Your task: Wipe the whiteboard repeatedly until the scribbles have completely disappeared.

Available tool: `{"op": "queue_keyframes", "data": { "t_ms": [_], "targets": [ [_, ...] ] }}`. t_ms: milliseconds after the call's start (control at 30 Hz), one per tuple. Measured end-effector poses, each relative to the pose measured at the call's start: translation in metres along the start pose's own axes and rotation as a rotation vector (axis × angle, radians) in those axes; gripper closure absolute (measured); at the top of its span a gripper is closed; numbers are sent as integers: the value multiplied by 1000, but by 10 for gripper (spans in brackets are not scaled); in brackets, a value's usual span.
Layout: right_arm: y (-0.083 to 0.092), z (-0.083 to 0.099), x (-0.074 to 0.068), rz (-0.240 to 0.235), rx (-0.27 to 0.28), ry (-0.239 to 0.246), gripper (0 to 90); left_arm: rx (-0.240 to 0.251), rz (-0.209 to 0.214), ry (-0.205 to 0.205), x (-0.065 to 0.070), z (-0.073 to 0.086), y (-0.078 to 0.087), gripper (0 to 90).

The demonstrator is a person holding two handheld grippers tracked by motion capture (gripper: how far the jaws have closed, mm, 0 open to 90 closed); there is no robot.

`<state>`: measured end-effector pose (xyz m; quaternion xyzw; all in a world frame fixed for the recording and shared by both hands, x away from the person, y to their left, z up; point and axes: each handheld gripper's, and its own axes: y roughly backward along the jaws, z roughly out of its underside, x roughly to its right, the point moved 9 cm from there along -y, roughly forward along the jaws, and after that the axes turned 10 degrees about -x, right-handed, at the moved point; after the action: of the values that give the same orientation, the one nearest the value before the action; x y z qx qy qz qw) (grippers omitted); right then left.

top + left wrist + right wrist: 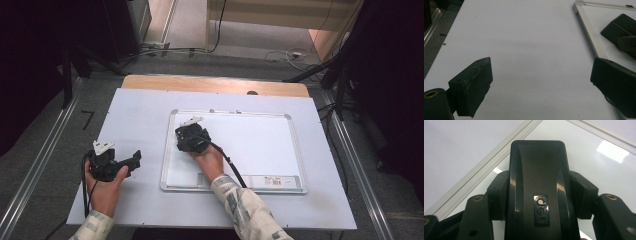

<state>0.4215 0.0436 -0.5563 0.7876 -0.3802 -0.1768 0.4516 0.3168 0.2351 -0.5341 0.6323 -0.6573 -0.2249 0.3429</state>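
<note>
Right tongs pinched black Dell-marked block by its sides, over whiteboard near its left frame edge. Left tongs spread wide, nothing between, over white table left of whiteboard.

White table sheet, grey carpet
</note>
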Motion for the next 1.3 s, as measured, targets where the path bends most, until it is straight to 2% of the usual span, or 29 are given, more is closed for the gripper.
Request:
{"op": "queue_keyframes", "data": {
  "t_ms": [100,200,433,667,800,867,1033,1100,1300],
  "targets": [
    [4,6,2,-9,-1,2,378,4,1,5,-1,0,1,47],
    [5,9,11,0,-6,-2,378,4,0,14,-3,1,1,47],
    [-2,-1,44,40,-3,-97,378,2,-1,9,-3,1,2,47],
    [-11,-15,58,70,-6,-142,378,-5,1,3,0,1,-1,47],
    [-14,-20,56,77,-7,-157,379,-3,5,1,1,0,-2,47],
    [-14,-20,50,67,-6,-147,379,-4,9,2,2,-1,-4,47],
    [-11,-17,24,40,-11,-87,378,-2,10,-1,4,-2,-5,47],
    [-8,-13,20,37,-10,-68,379,-4,11,-3,4,-2,-4,47],
    [0,-1,11,25,-10,-63,381,-3,8,1,2,-1,-3,46]
  ]
}}
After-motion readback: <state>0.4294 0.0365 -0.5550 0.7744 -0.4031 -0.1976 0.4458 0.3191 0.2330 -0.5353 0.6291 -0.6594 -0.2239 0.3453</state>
